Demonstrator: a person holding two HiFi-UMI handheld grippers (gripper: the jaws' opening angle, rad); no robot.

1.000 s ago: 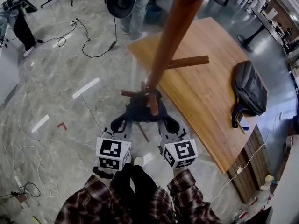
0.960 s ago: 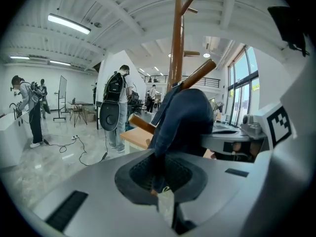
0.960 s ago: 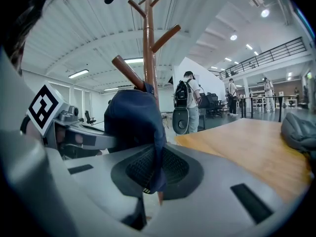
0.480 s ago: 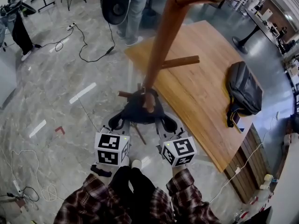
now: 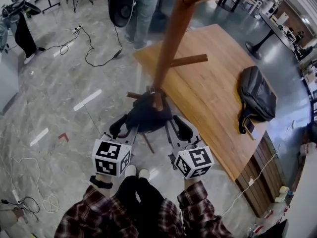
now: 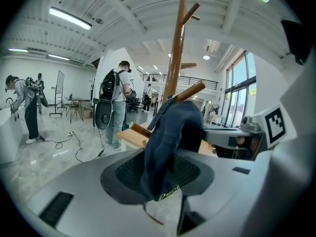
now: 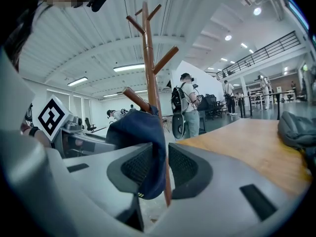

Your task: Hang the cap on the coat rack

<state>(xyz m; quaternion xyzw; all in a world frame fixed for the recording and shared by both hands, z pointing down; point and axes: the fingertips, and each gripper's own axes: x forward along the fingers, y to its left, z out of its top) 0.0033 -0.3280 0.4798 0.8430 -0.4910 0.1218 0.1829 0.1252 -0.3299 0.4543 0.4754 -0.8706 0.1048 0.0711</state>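
Dark blue cap [image 5: 143,114] hangs on a low peg [image 5: 158,102] of the wooden coat rack [image 5: 171,38], 12 o'clock from both grippers. Left gripper [image 5: 126,128] at cap's 8 o'clock: jaws opening, cap fabric between them. Right gripper [image 5: 177,129] at cap's 4 o'clock: jaws apart, cap edge and rack pole in the gap, not clamped. Backpack [image 5: 257,95] on table [image 5: 208,98], 3 o'clock.
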